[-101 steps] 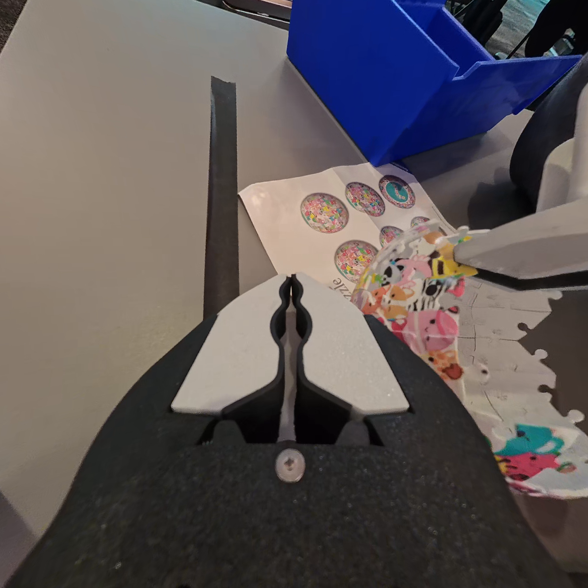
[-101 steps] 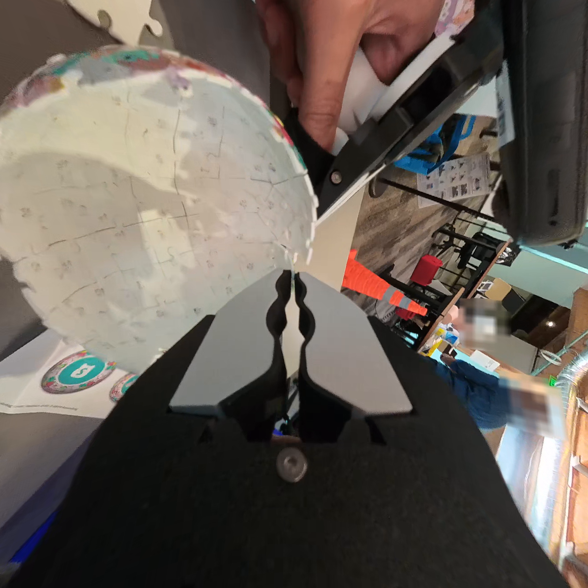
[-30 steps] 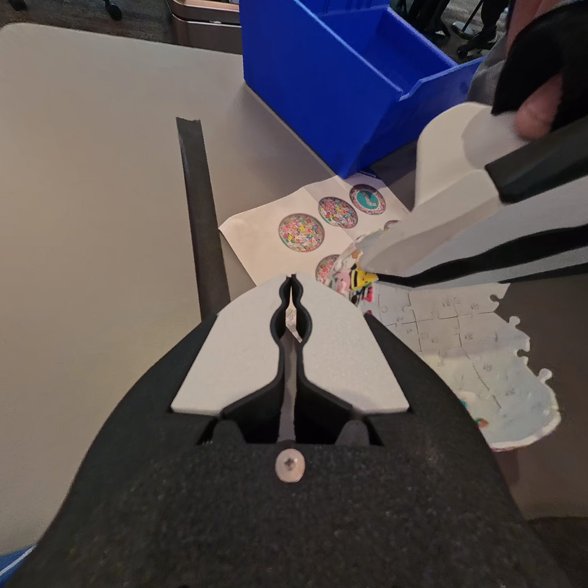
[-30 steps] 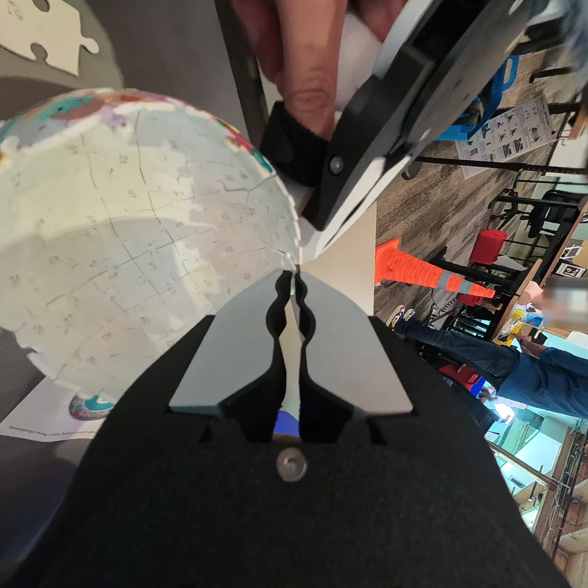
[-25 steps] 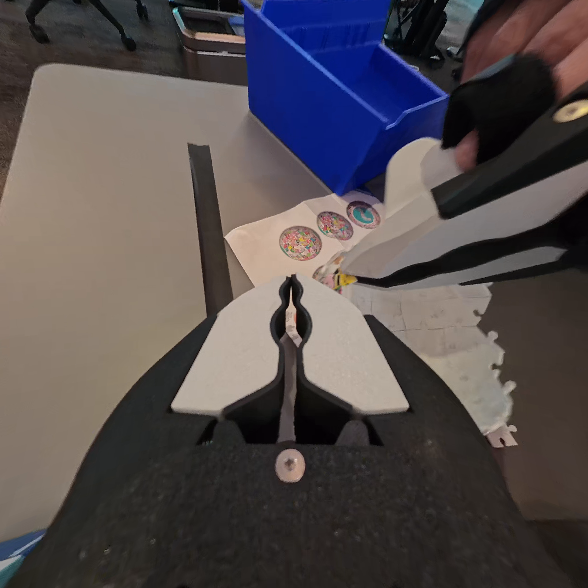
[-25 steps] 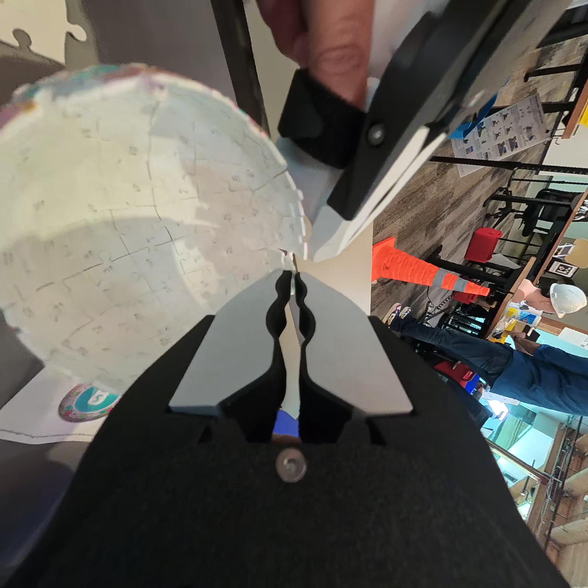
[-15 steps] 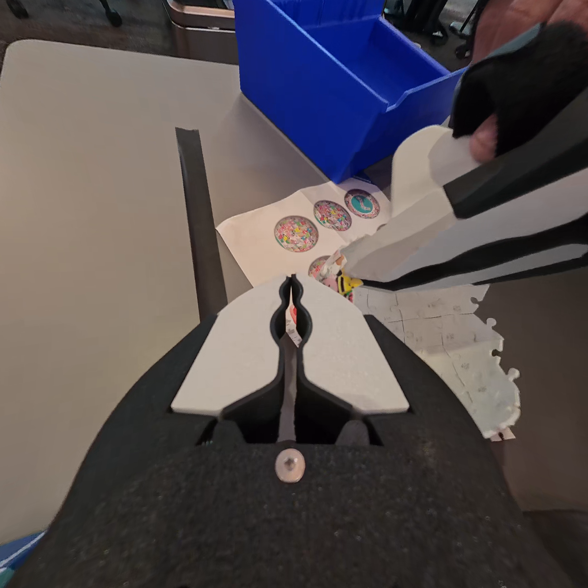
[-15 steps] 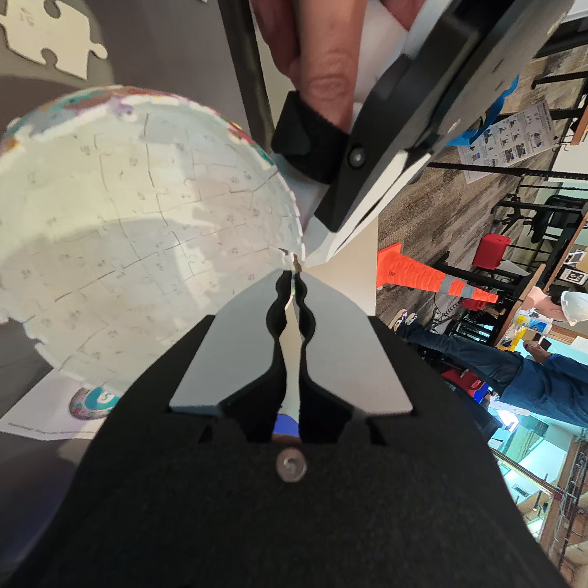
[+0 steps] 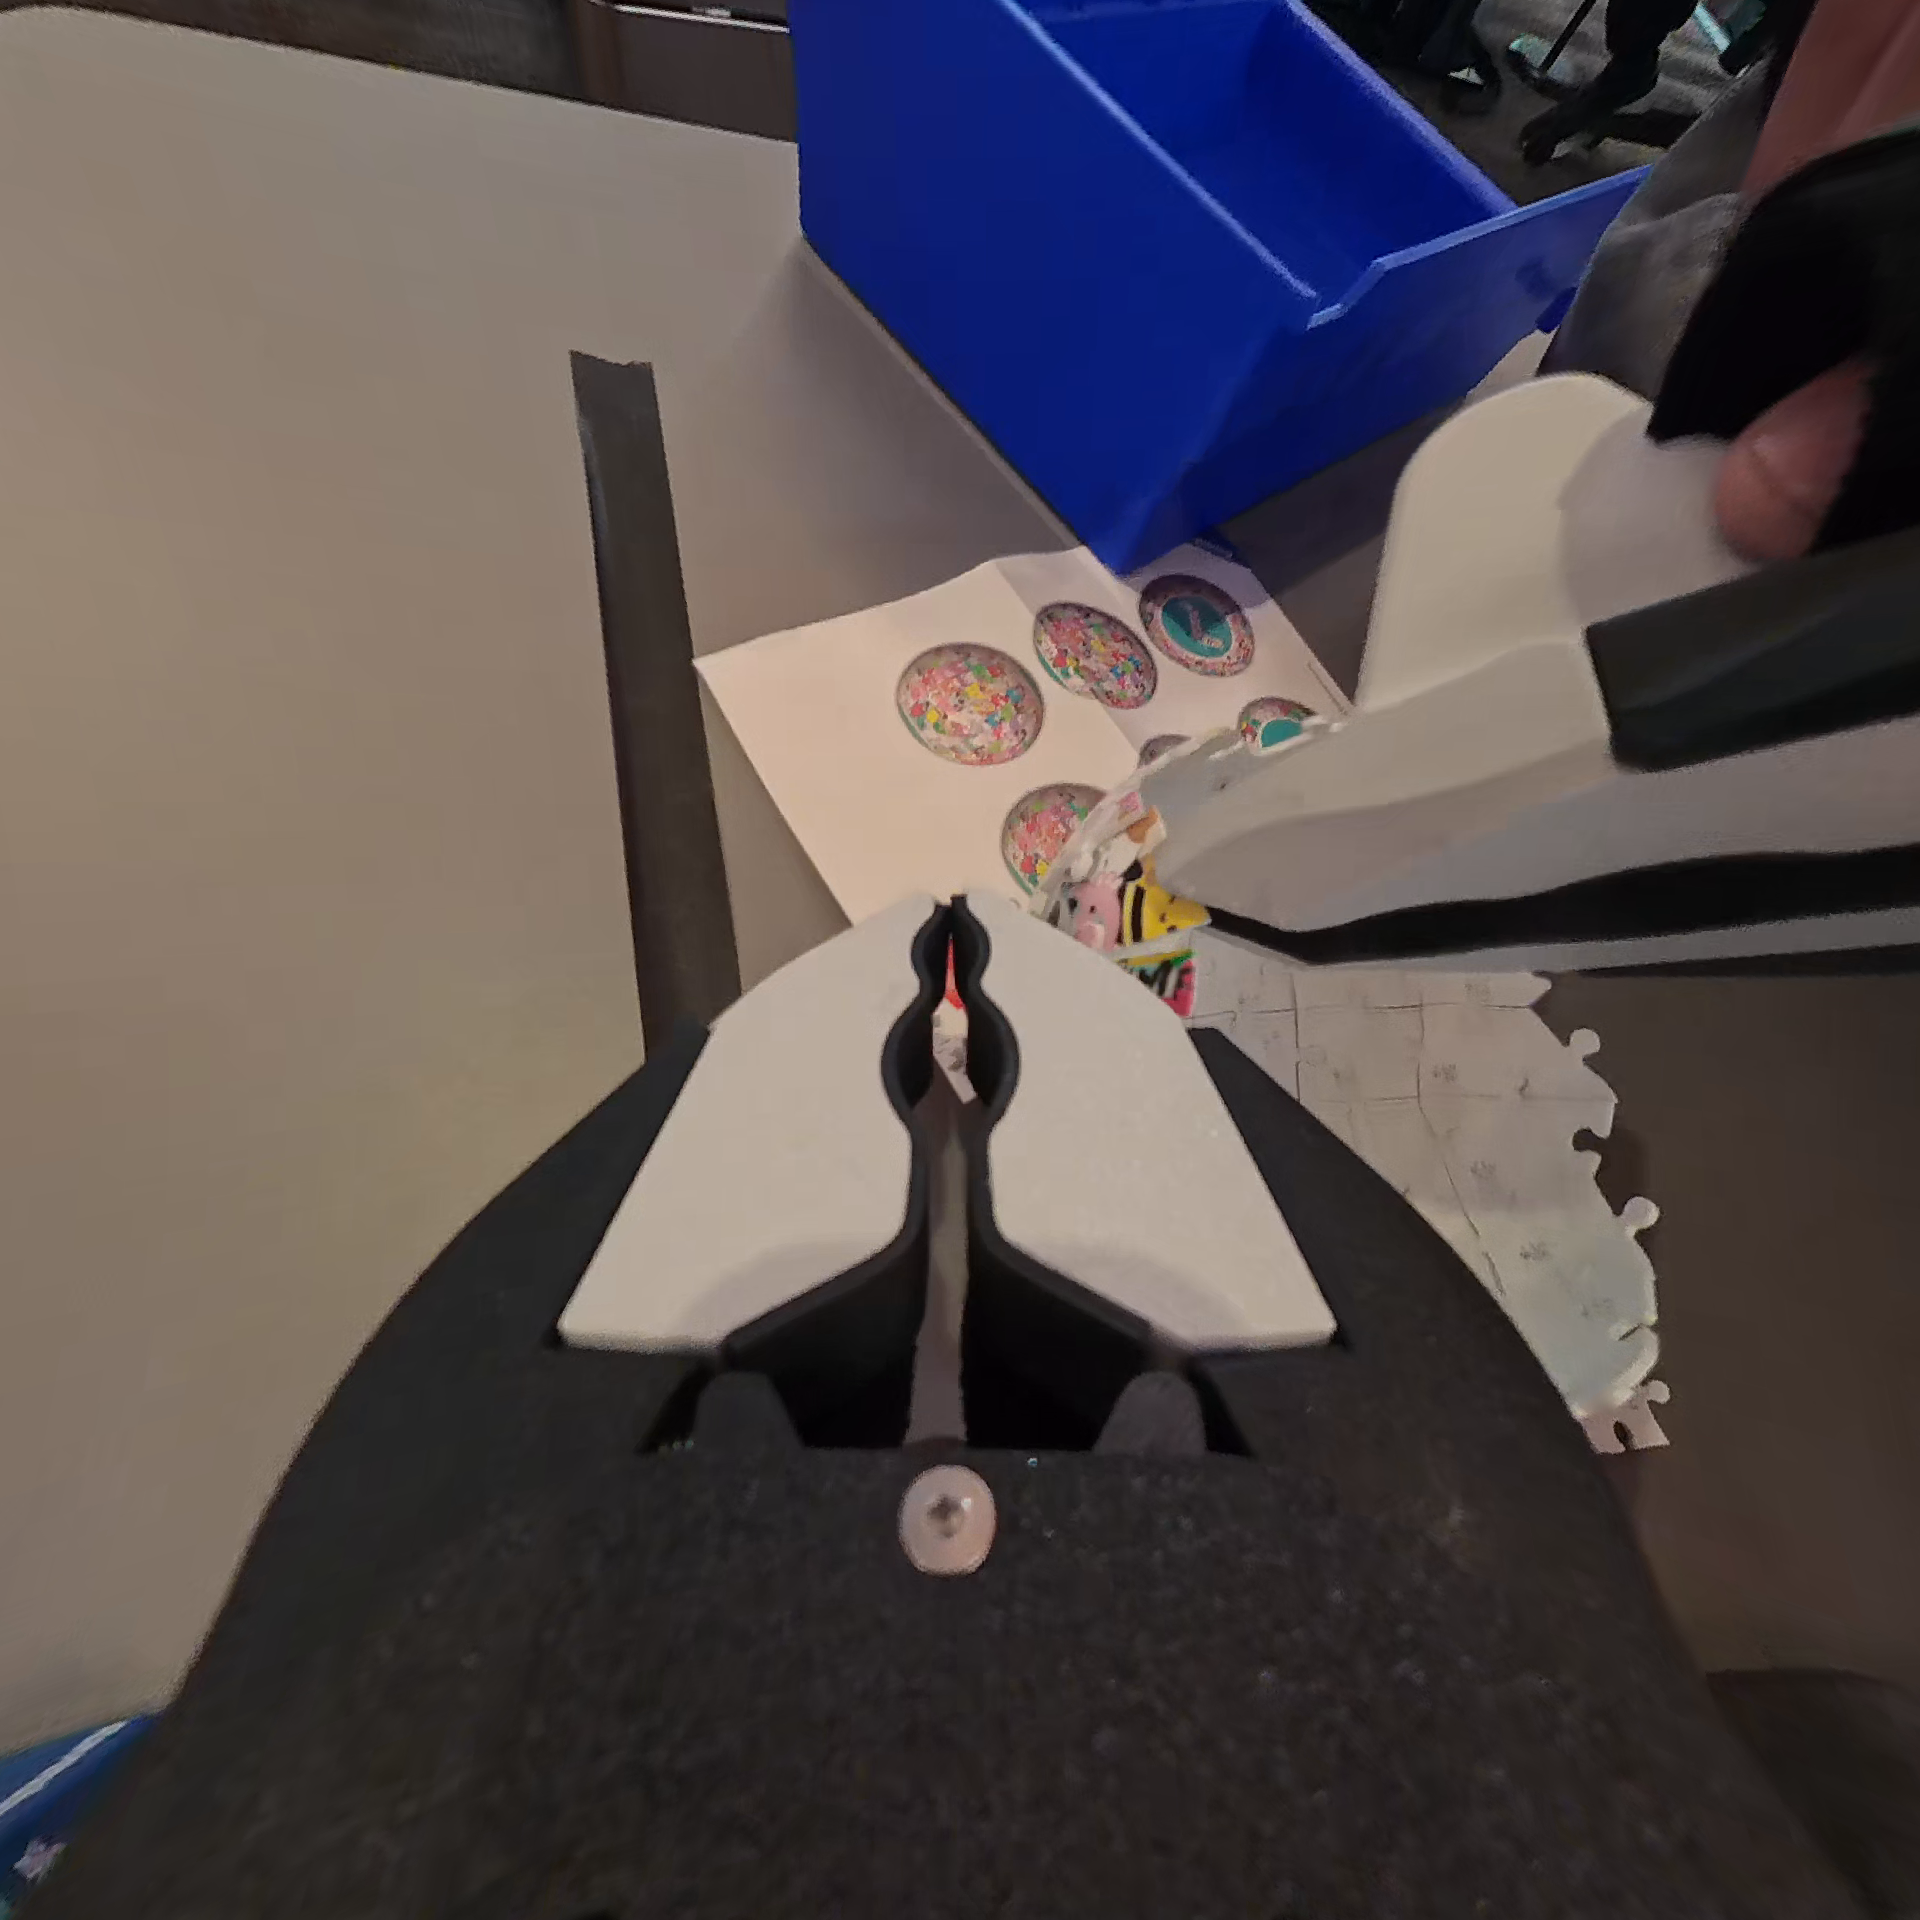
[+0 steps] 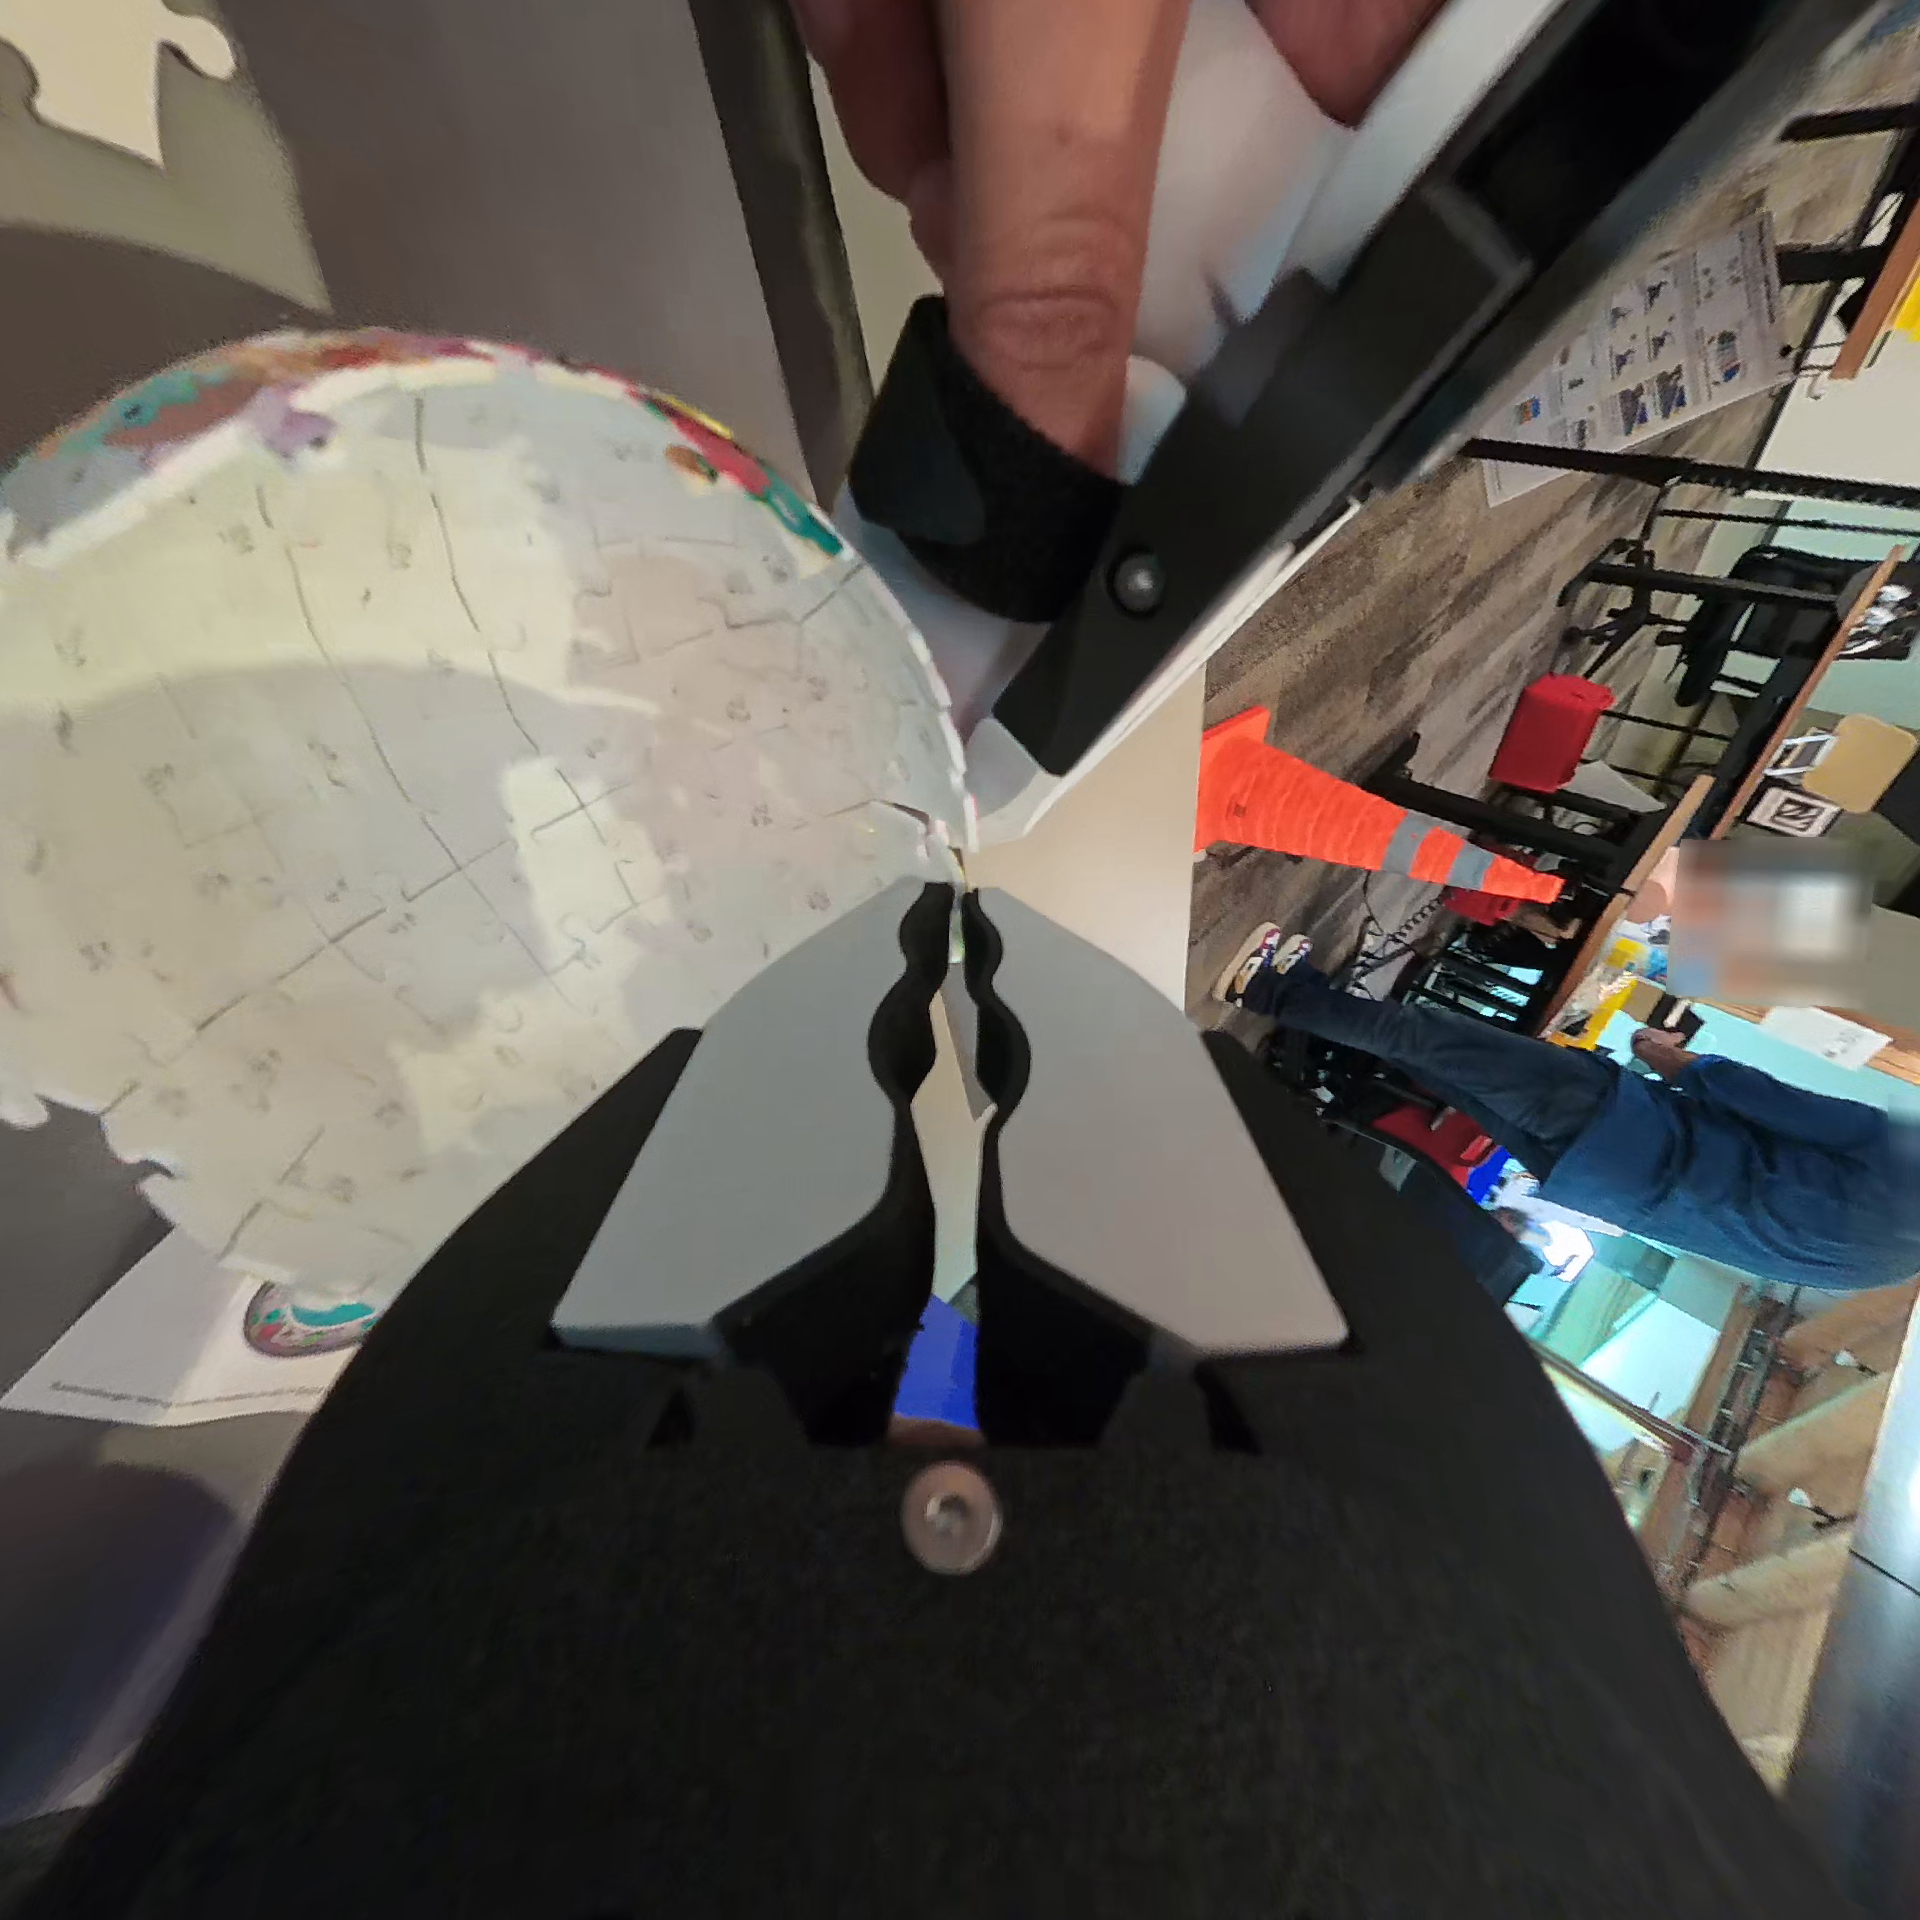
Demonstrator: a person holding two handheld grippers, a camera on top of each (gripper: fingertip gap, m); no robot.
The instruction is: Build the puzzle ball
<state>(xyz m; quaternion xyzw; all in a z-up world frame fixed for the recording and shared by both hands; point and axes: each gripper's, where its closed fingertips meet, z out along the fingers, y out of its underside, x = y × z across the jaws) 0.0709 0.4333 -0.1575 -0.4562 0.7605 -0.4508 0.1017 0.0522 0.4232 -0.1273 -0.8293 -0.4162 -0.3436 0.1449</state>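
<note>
The half-built puzzle ball [image 10: 416, 779] is a curved shell, white inside and colourful outside, held up over the table. In the left wrist view its white inside [image 9: 1434, 1101] shows at the right. My right gripper [image 10: 956, 896] is shut on the shell's rim. It reaches in from the right in the left wrist view [image 9: 1158, 842]. My left gripper [image 9: 953, 906] is shut with a thin edge of the shell between its fingers. It meets the same part of the rim in the right wrist view [image 10: 982, 805].
A blue bin [image 9: 1143, 260] stands at the back of the grey table [image 9: 260, 623]. An instruction sheet [image 9: 831, 727] with round pictures lies under the shell, beside a black tape strip [image 9: 644, 675]. A loose white puzzle piece [image 10: 104, 73] lies farther off. A hand [image 10: 1029, 239] grips the left gripper. My left and right fingertips are right by each other.
The shell has tilted, so less of its colourful outside shows. The right gripper has drawn close to the left one, which now has the shell's edge between its fingers.
</note>
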